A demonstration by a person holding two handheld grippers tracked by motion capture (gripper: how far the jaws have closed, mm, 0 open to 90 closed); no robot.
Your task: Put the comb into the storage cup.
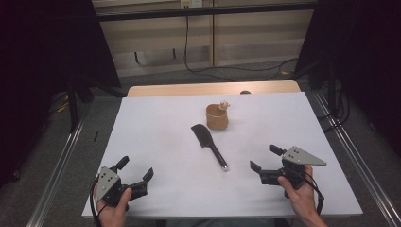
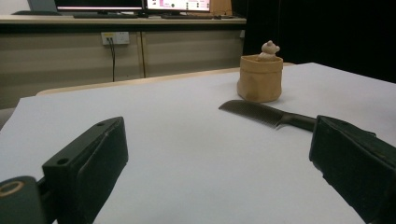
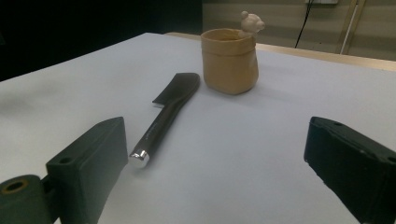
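Two grippers wide open, comb untouched

Black comb [image 1: 208,145] lies flat mid-table on the white sheet [image 1: 156,142], toothed head toward the far edge, chrome-tipped handle toward the person. Tan pouch-shaped cup [image 1: 217,117] stands upright just beyond the comb's head, close but apart; small bear figure [image 1: 224,105] sits on its rim. No brand or lettering readable on comb or cup.

Left gripper [image 1: 136,169] at near left corner, held in hand, jaws spread wide, nothing between them. Right gripper [image 1: 265,158] near right, jaws likewise spread, empty, pointing toward the comb's handle end. Both well apart from comb.

Wall socket [image 2: 115,38] on far cabinet; its yellow sticker is too small to read.
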